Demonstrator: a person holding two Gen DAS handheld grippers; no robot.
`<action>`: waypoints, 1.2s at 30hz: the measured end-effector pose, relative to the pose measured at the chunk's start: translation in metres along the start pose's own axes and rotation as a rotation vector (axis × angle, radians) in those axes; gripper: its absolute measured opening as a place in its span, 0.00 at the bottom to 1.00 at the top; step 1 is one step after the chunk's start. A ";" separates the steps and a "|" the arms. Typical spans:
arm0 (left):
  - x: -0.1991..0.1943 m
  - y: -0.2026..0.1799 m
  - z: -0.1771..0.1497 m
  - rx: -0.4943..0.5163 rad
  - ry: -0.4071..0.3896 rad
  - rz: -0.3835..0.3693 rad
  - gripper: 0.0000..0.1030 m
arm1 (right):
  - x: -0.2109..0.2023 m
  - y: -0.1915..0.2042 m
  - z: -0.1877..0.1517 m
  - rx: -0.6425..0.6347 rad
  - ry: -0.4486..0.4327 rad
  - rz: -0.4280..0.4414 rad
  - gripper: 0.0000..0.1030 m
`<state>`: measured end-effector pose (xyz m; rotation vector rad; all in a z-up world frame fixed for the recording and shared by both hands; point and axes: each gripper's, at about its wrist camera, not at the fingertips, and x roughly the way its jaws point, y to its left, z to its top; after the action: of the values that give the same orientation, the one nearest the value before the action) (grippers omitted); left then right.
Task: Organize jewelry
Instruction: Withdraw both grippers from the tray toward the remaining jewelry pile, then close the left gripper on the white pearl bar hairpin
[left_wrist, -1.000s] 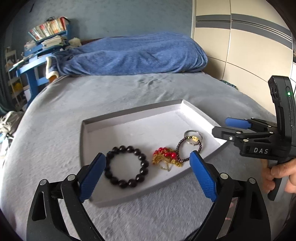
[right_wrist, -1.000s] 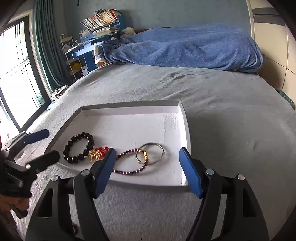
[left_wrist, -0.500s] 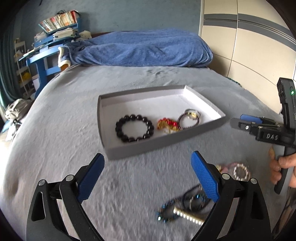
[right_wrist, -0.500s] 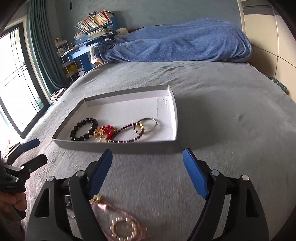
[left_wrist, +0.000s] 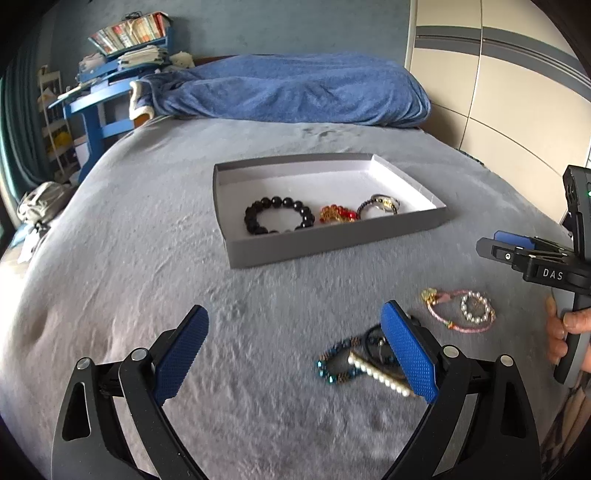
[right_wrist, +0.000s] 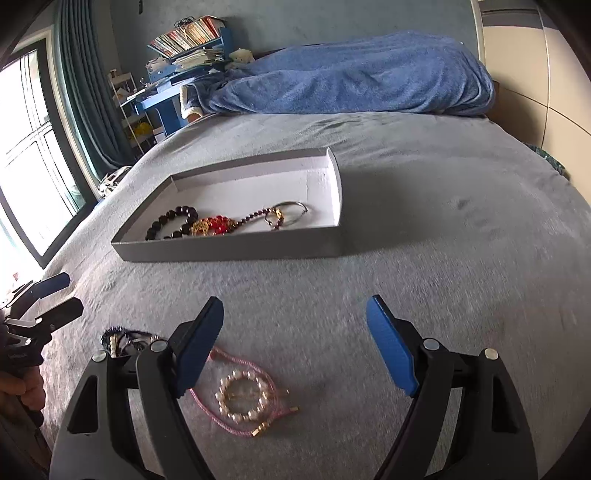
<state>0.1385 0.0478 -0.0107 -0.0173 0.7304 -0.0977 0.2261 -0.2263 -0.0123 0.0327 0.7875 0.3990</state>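
A shallow grey tray (left_wrist: 332, 242) (right_wrist: 229, 251) lies on the bed. It holds a black bead bracelet (left_wrist: 279, 216) (right_wrist: 171, 223), a red and gold piece (left_wrist: 338, 214) (right_wrist: 212, 226) and a dark bead string with a metal ring (left_wrist: 378, 204) (right_wrist: 286, 214). On the blanket nearer me lie a pearl bracelet with pink cord (left_wrist: 463, 311) (right_wrist: 242, 397) and a dark blue bead pile with a pearl strand (left_wrist: 364, 363) (right_wrist: 125, 341). My left gripper (left_wrist: 293, 350) is open, empty, just left of the pile. My right gripper (right_wrist: 295, 345) is open, empty, above the pearl bracelet.
A rumpled blue blanket (left_wrist: 295, 92) lies across the far end of the bed. A blue desk with books (left_wrist: 110, 85) stands at the far left, a window (right_wrist: 33, 155) beyond it. Beige cupboard doors (left_wrist: 498, 92) line the right side. Grey bedding (right_wrist: 461, 240) surrounds the tray.
Both grippers have drawn back from the tray toward the near side of the bed. The loose jewelry on the blanket has come into view under them. The right gripper's jaws spread slightly wider.
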 end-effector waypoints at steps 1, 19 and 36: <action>-0.001 -0.001 -0.002 0.003 0.004 -0.001 0.91 | -0.001 -0.001 -0.002 0.000 0.002 -0.002 0.76; 0.017 -0.057 -0.041 0.112 0.161 -0.060 0.52 | -0.014 -0.013 -0.035 -0.021 0.047 -0.010 0.76; 0.009 -0.033 -0.041 0.047 0.193 -0.075 0.01 | -0.013 0.007 -0.046 -0.102 0.074 0.024 0.76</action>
<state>0.1146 0.0146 -0.0455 0.0098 0.9202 -0.1900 0.1837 -0.2293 -0.0346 -0.0681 0.8392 0.4644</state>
